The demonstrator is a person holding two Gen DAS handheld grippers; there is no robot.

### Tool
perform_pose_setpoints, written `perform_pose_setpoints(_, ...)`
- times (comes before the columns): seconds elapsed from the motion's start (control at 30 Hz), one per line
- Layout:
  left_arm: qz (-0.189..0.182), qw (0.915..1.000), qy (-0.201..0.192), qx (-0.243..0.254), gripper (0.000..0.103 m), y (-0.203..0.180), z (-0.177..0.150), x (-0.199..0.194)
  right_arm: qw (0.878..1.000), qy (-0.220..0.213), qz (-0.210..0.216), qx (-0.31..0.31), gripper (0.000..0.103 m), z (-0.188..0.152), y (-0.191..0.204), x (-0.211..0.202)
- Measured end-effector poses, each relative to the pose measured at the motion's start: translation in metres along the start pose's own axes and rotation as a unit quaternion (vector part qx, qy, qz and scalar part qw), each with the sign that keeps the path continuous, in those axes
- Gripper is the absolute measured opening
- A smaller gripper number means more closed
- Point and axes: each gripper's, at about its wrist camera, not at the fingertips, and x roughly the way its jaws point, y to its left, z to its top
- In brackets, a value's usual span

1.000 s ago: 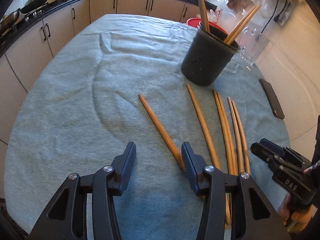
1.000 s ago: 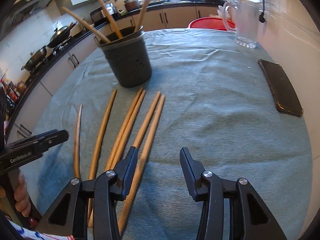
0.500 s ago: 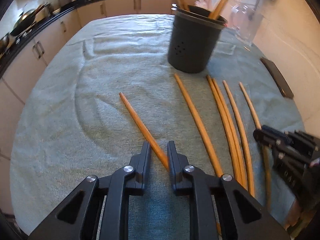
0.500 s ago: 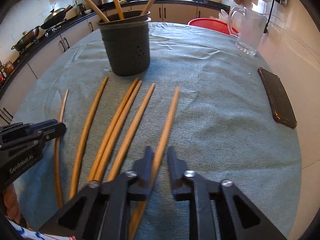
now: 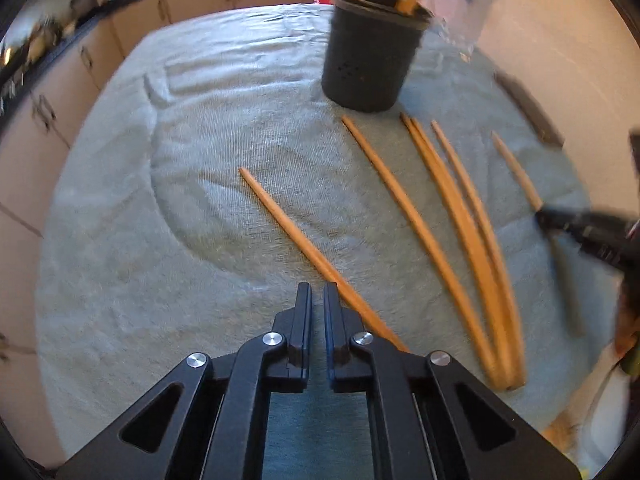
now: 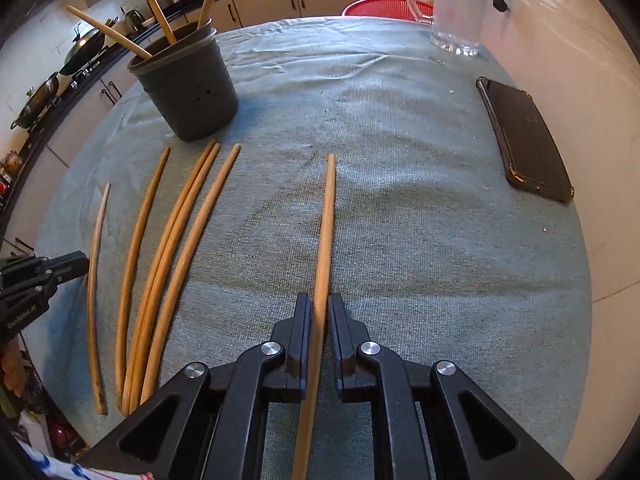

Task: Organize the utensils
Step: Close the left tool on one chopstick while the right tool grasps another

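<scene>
Several wooden chopsticks (image 6: 168, 264) lie on the teal cloth in front of a dark round holder (image 6: 188, 88) that has three more standing in it. My right gripper (image 6: 319, 300) is shut on one chopstick (image 6: 326, 220), which runs straight ahead between the pads. The left wrist view is blurred. In it my left gripper (image 5: 316, 292) has its jaws closing to a thin gap with only cloth showing between them. The leftmost chopstick (image 5: 288, 224) lies along the outer side of its right finger. The right gripper (image 5: 540, 214) shows at the right edge of that view.
A black phone (image 6: 524, 136) lies near the cloth's right edge by the wall. A glass jug (image 6: 456, 12) and a red basket (image 6: 384, 4) stand at the back. Kitchen counters with pans (image 6: 80, 48) run along the left.
Both grippers' jaws have closed. The right one took hold of the rightmost chopstick and swung it away from the others. The left one closed beside the leftmost chopstick while rolling.
</scene>
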Motion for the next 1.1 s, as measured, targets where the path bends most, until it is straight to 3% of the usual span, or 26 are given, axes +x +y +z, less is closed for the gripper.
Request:
perform_pose_setpoints(0.07,-0.028,0.9989,0.001,-0.039,0.013,0.006,0.002,-0.001,1.000,0.002,-0.002,-0.003,0.011,0.001,0.001,0.001)
perform_pose_setpoints(0.1,-0.032,0.9982,-0.001,-0.050,0.020,0.007,0.003,-0.001,1.000,0.002,-0.004,-0.004,0.012,0.002,0.002,0.002)
perform_pose_setpoints(0.17,-0.025,0.9975,-0.012,-0.065,0.023,0.007,0.006,-0.001,1.000,0.001,-0.004,-0.005,0.013,0.003,0.004,0.002)
perform_pose_setpoints(0.43,0.011,0.9983,0.007,-0.057,0.023,-0.010,0.026,0.020,1.000,0.015,-0.001,-0.009,0.014,0.009,0.004,0.004)
perform_pose_setpoints(0.5,0.016,0.9987,0.016,-0.046,0.017,-0.014,0.028,0.021,0.999,0.033,0.003,-0.011,0.014,0.016,0.003,0.007)
perform_pose_setpoints(0.8,0.046,0.9972,0.059,-0.003,0.017,-0.028,0.050,0.032,0.994,0.109,0.004,-0.030,0.014,0.056,0.008,0.028)
perform_pose_setpoints(0.93,0.038,0.9984,0.042,0.000,0.007,-0.033,0.050,0.033,0.994,0.102,0.002,-0.051,0.008,0.060,0.015,0.030)
perform_pose_setpoints(1.1,0.012,0.9994,-0.027,-0.016,0.006,-0.028,0.037,-0.001,0.997,0.042,0.020,-0.054,0.007,0.043,0.017,0.016)
